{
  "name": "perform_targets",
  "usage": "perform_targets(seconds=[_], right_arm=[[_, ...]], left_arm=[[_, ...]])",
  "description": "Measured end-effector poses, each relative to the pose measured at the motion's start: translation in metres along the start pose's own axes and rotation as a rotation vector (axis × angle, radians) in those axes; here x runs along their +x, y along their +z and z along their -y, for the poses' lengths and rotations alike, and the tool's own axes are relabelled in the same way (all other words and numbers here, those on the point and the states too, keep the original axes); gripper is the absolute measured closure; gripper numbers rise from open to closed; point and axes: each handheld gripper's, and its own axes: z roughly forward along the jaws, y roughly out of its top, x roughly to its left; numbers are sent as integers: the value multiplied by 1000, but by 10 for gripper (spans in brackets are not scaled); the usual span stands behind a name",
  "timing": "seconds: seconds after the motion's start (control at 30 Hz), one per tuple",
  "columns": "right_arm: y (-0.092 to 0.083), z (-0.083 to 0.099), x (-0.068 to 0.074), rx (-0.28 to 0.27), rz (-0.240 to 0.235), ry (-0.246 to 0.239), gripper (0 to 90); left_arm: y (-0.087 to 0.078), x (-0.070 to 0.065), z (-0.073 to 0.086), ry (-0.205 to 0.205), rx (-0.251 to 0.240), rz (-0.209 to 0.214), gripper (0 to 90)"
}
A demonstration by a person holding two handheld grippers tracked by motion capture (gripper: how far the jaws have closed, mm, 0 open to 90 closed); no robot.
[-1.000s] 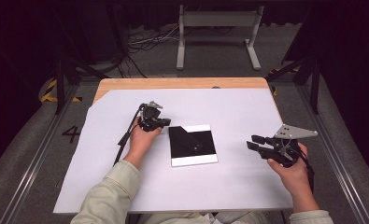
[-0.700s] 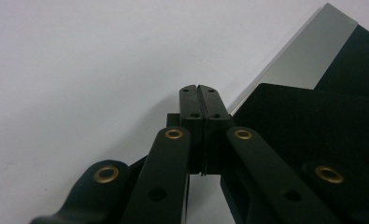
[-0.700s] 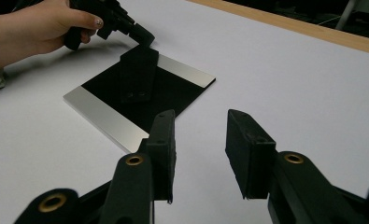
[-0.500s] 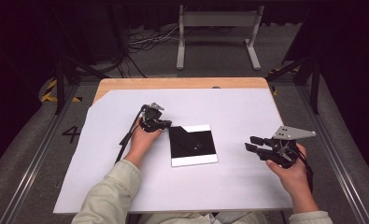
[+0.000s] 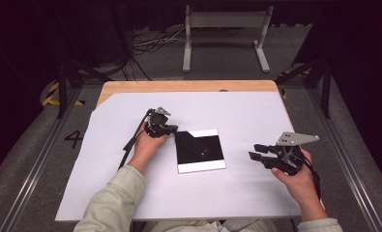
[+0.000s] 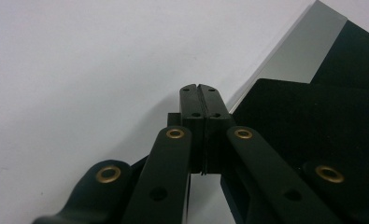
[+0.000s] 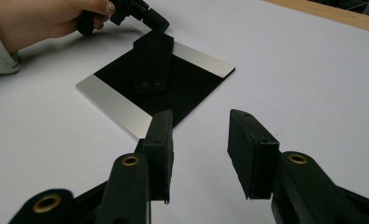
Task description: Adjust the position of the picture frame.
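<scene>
A square black plate [image 5: 199, 150] with silver strips on two edges [image 7: 112, 105] lies flat mid-table. A long black block [image 7: 153, 58] rests on it. My left gripper [image 5: 171, 129] is shut with nothing between its jaws [image 6: 202, 88]; its tip sits at the plate's far left corner, beside the end of the block [image 6: 308, 126]. My right gripper [image 5: 254, 151] hovers to the right of the plate, pointing toward it. Its jaws [image 7: 198, 140] have just been opening and hold nothing.
A white sheet [image 5: 130, 193] covers the wooden table [image 5: 179, 86]. A person's hand [image 7: 37, 21] holds the left gripper [image 7: 156, 24]. Past the table's far edge stands a grey metal frame [image 5: 225, 38], with cables on the floor.
The right gripper's jaws stand slightly farther apart and it has edged a little toward the plate. The left gripper and the plate have not moved.
</scene>
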Motion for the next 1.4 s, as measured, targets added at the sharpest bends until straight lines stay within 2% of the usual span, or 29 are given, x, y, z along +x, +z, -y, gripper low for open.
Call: perform_targets(seconds=[0.13,0.5,0.87,0.97,1.13,1.4], right_arm=[[3,-1,1,9,-11,-4,611],[10,-2,4,55,-57,-22,602],[21,-3,9,136,-106,-55,630],[23,-3,10,151,-117,-62,637],[28,-2,11,184,-120,-83,695],[30,-2,11,210,-119,-84,790]], left_arm=[[-2,-2,0,5,18,10,900],[-10,-17,1,72,101,12,900],[-15,-26,2,138,164,45,900],[-17,-26,3,140,177,63,900],[-19,-26,4,144,194,86,900],[-20,-27,4,152,221,115,900]])
